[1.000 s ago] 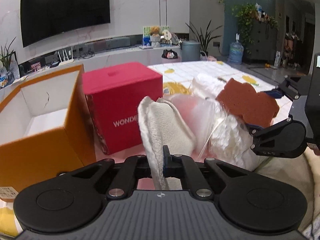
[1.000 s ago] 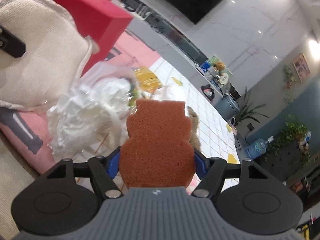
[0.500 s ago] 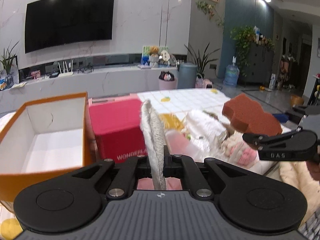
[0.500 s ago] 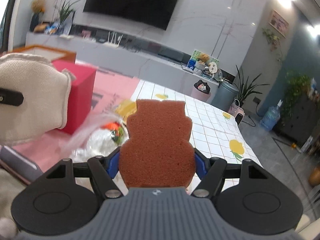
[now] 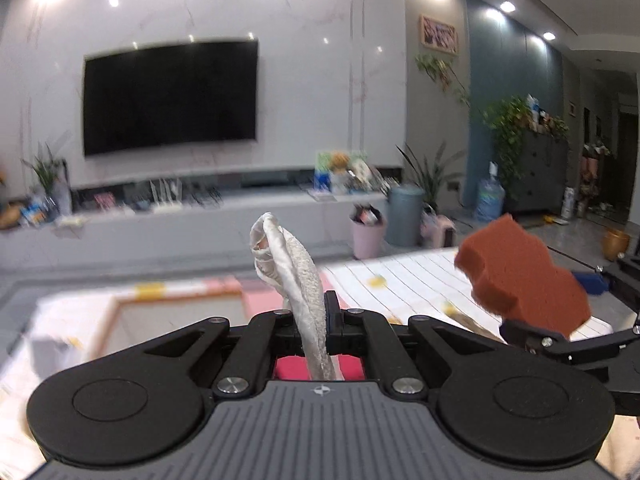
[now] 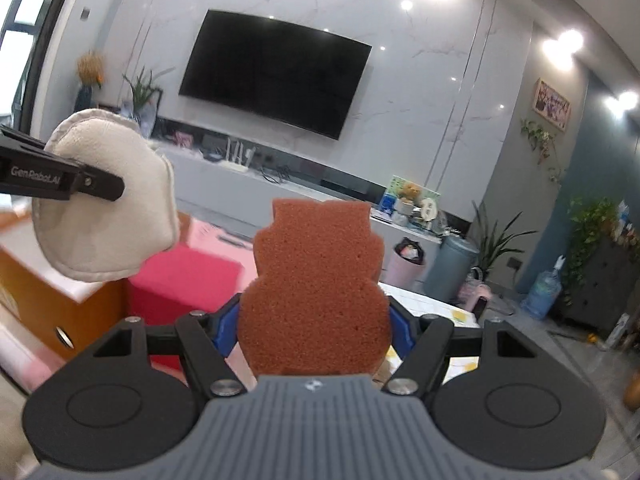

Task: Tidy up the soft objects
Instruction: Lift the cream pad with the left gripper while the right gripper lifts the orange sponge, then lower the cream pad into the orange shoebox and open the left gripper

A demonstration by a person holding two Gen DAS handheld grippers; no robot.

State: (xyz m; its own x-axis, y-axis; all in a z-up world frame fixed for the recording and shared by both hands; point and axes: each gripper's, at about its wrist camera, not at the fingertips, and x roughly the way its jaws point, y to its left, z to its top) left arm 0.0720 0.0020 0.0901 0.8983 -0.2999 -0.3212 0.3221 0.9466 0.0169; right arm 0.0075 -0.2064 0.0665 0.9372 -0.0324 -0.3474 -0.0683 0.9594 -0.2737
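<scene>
My left gripper (image 5: 318, 320) is shut on a cream cloth pad (image 5: 292, 268), held upright and edge-on, high above the boxes. The pad also shows in the right wrist view (image 6: 108, 208) at the left. My right gripper (image 6: 314, 320) is shut on a brown bear-shaped sponge (image 6: 316, 296), which shows in the left wrist view (image 5: 524, 276) at the right. An open orange box (image 5: 176, 308) lies below and left of the left gripper, its white inside partly visible. A red box (image 6: 180, 284) stands beside it.
A white tiled mat with yellow marks (image 5: 416, 280) covers the floor ahead. A TV (image 5: 168, 96) hangs on the far wall over a long low console (image 5: 200, 216). A pink bin (image 5: 368, 232) and a grey bin (image 5: 406, 216) stand beyond the mat.
Both grippers have risen and tilted up with their loads. The boxes and the pile of plastic bags have dropped to the lower edge or out of view.
</scene>
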